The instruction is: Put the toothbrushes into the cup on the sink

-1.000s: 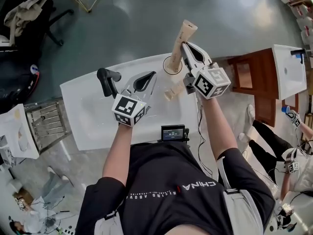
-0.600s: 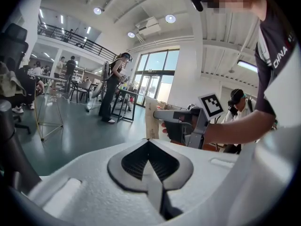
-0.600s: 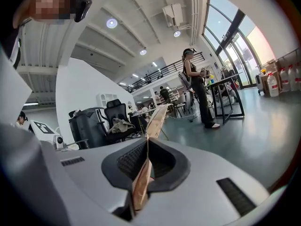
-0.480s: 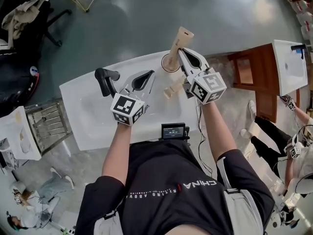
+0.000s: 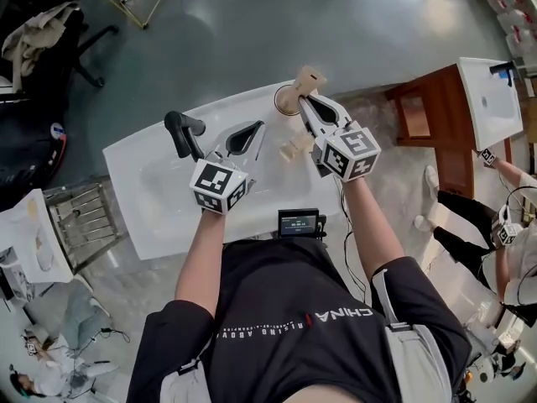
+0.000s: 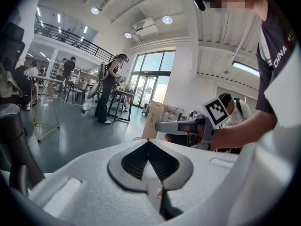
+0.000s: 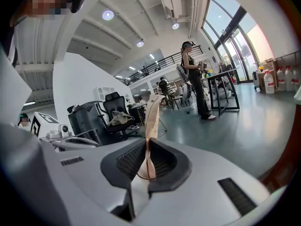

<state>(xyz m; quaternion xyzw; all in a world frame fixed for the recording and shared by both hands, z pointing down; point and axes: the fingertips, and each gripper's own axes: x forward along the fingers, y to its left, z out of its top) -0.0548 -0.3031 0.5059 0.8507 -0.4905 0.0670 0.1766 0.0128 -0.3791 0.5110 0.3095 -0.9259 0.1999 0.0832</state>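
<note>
Screen unit (image 5: pixel 298 223) is clipped at the counter's (image 5: pixel 159 217) near edge, probably just the rig's readout.

Left claw (image 5: pixel 258 131) is pinched closed with nothing in it. It hovers over the basin beside the black faucet (image 5: pixel 185 133). My read is that it's parked clear of the right side's path.

Second toothbrush pack (image 5: pixel 295 147) lies flat on the counter between the two claws, toward the right edge. It's close to the right claw, so it's likely the next pick.

Right claw (image 5: pixel 304 101) grips the first toothbrush pack (image 5: pixel 309 80) low on its body. The pack is upright, its lower end in the cup (image 5: pixel 278 99) and its top sticking out above the rim. In the right gripper view the pack (image 7: pixel 151 114) is edge-on between the pads, and the tips look to be touching it. The jaws have just been opening, so I judge this as the release. Gripping low and vertical keeps the pack from tipping the cup.

The cup stands at the far edge, near the far right corner.

Count:
- 2 toothbrush packs, one in the cup and one loose
- 1 cup
- 1 faucet
- 2 claws
</note>
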